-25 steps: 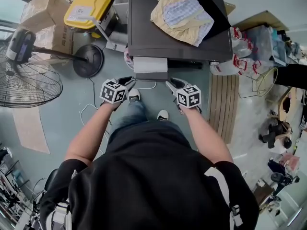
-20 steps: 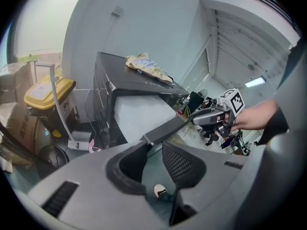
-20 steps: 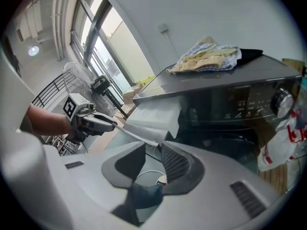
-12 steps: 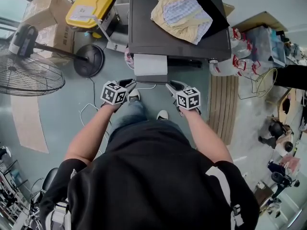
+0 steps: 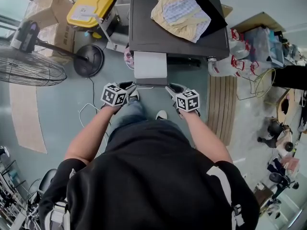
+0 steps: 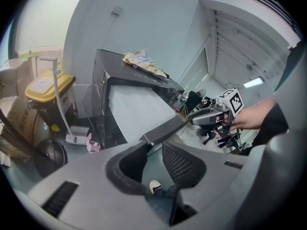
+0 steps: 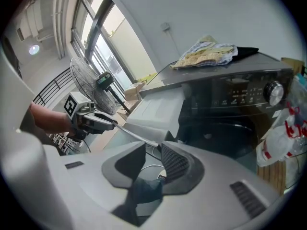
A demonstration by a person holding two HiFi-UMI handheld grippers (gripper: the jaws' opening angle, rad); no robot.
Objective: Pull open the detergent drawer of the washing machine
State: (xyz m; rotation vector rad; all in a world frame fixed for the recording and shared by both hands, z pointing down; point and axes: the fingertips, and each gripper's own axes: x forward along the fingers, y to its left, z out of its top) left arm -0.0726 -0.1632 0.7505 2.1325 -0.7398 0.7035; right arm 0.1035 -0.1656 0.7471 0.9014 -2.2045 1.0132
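clamping the detergent drawer [image 5: 150, 65] by its front corners, left gripper [image 5: 131, 85] and right gripper [image 5: 169, 86] equally near; drawer's long axis runs 12-to-6, pull toward 6.

Floor [image 5: 62, 114]: grey-green, smooth. Pedestal fan [image 5: 33, 71] and tan mat [image 5: 28, 119] toward the floor's left edge. Cardboard boxes [image 5: 45, 13] and yellow-lidded bin [image 5: 88, 8] at its far-left corner. Wooden slatted board [image 5: 223, 104] toward its right edge. Pale wall [image 6: 144, 18]. Tall windows [image 7: 115, 51]. Ceiling light [image 6: 253, 82], lit.
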